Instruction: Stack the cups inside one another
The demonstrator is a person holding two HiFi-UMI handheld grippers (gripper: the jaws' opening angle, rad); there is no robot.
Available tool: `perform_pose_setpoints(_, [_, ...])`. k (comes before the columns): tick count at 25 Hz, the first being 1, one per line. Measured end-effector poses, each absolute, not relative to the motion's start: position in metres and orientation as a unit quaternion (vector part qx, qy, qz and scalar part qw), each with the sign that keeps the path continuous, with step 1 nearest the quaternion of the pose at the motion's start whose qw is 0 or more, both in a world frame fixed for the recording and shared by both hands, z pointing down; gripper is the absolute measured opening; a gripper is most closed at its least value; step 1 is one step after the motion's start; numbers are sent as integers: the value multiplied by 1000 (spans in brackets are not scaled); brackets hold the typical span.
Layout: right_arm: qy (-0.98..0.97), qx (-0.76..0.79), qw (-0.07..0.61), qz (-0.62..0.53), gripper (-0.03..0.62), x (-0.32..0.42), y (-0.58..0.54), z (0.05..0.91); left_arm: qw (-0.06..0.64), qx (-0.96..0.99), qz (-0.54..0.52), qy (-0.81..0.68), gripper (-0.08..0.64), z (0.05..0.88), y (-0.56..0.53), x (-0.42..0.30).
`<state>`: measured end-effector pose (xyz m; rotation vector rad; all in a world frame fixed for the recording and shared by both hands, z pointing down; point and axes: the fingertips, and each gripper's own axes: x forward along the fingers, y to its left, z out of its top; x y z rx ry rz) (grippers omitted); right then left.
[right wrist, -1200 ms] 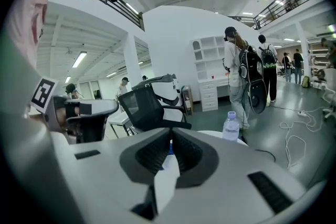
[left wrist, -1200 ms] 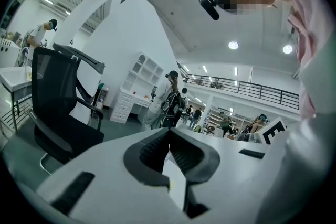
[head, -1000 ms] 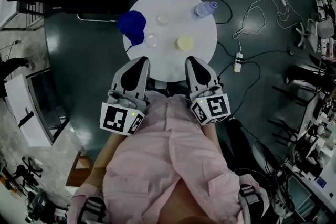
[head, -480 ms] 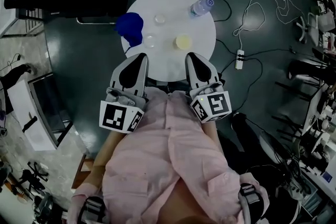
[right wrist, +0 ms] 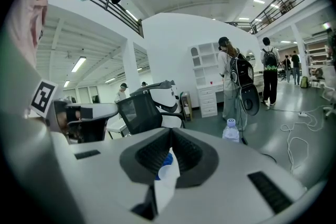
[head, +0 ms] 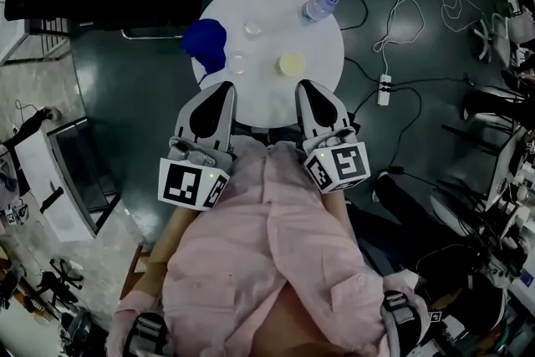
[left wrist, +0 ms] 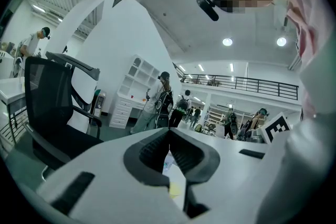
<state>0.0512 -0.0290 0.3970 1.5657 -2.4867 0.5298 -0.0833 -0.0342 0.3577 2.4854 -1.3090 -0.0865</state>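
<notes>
No cup has been stacked yet, so the job looks like it is at the very start. The cups all sit apart on the round white bench [head: 266, 96]. At its left edge there is a dark blue lump [head: 206, 42], and I cannot tell if it is a cup or a cloth. Next to it is a small see-through plastic cup [head: 238, 63], with a second see-through plastic cup [head: 252, 28] a bit farther back. To the right of those sits a short pale yellow cup [head: 292, 63], and at the far right edge stands a clear plastic water bottle [head: 320, 7]. I think the next move is to reach one pair of tongs out over the bench, open it wide, and close it gently on the rim of one cup, because thin cups squash and slip. The grey left tongs [head: 222, 89] are closed with nothing in them, their tips touching. The grey right tongs [head: 306, 88] are closed and empty too. Both are held side by side close to the person's pale pink shirt [head: 267, 255], at the near edge of the bench. They point across the bench toward the cups, tipped only a little down, and touch nothing.
</notes>
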Motion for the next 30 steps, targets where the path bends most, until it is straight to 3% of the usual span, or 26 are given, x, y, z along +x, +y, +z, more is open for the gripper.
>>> perform_pose_setpoints(30, [-809,552,76,187,34,71,-30,400,166,878,-23,-449,18,357,-35,-73])
